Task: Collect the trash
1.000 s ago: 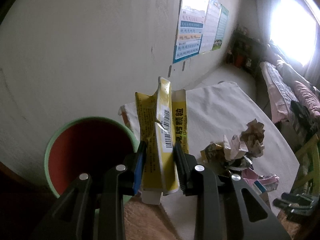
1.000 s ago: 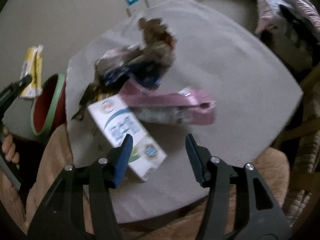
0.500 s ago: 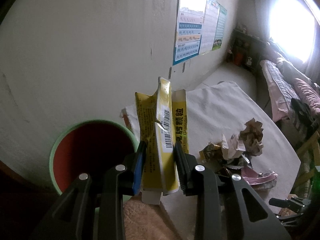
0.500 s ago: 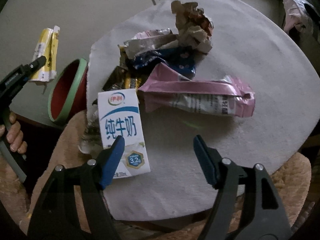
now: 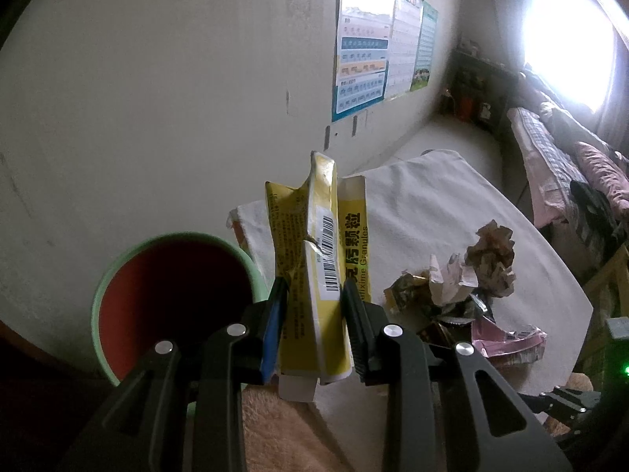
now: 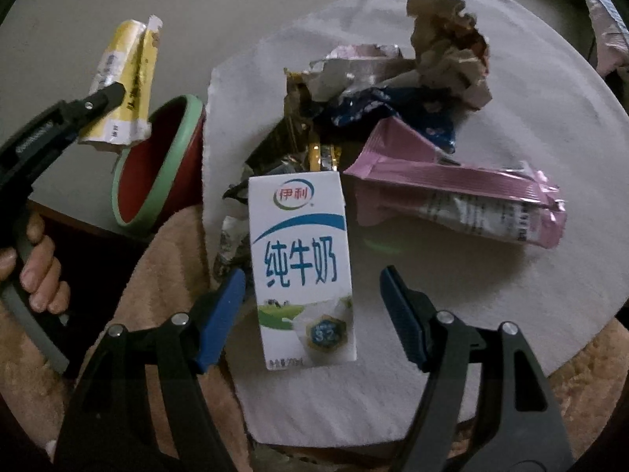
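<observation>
Milk carton (image 6: 304, 271) lies near the cloth's (image 6: 511, 295) front edge between the spread right gripper (image 6: 312, 316); centre, then close squarely.

Milk carton (image 6: 302, 267): smooth printed card, slight sheen. Pink wrapper (image 6: 464, 192): glossy crinkled film. Brown wad (image 6: 448, 51): rough crumpled paper. Yellow box (image 5: 314, 275): creased, torn card. Bench (image 6: 550, 126): covered in matt white cloth. Bin (image 5: 118, 275): smooth plastic.
</observation>
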Action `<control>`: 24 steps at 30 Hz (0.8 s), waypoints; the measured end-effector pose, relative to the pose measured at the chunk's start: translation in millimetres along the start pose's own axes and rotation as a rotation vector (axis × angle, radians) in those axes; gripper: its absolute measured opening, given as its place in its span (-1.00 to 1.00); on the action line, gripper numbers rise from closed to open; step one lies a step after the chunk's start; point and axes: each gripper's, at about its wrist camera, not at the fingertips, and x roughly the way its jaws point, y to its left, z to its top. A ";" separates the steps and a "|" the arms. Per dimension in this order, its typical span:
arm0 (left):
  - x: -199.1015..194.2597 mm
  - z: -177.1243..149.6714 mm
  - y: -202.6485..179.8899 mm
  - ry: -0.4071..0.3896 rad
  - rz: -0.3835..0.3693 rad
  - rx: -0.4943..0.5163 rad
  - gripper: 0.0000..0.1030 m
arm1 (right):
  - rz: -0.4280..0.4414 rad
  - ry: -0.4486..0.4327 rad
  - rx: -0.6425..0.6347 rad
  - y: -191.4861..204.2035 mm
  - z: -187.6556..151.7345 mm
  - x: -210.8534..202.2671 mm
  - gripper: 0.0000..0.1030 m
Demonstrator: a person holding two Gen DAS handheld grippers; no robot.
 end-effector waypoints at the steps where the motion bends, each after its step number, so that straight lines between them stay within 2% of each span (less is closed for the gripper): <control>1: -0.3 -0.7 0.6 0.000 0.000 0.000 -0.47 | -0.001 0.005 0.002 -0.2 -0.8 2.4 0.35; 3: 0.5 -2.0 0.9 0.004 -0.001 -0.004 -0.47 | -0.005 0.020 0.010 -2.5 -1.7 8.3 0.30; 5: 1.9 -2.7 1.5 0.008 -0.003 -0.009 -0.47 | 0.012 0.040 0.016 -5.0 -3.0 12.9 0.00; 6: 2.8 -3.4 1.1 0.011 -0.006 -0.010 -0.46 | 0.022 0.050 0.016 -5.1 -3.6 15.3 -0.02; 9: 4.0 -4.5 2.2 0.012 -0.006 -0.010 -0.46 | 0.026 0.039 0.009 -3.0 -4.5 13.7 -0.03; 13: 4.4 -4.5 3.3 0.007 -0.004 -0.014 -0.46 | 0.026 -0.026 -0.002 3.1 -1.3 -7.0 -0.03; 17: 3.5 -4.8 7.9 -0.012 0.007 -0.030 -0.46 | 0.073 -0.080 -0.008 13.2 7.9 -31.4 -0.03; 21: 3.7 -5.6 15.5 -0.021 0.013 -0.057 -0.46 | 0.103 -0.131 -0.047 34.1 28.2 -49.2 -0.03; 24: 4.8 -5.6 25.9 -0.021 0.019 -0.079 -0.46 | 0.110 -0.143 -0.100 56.4 45.5 -45.6 -0.03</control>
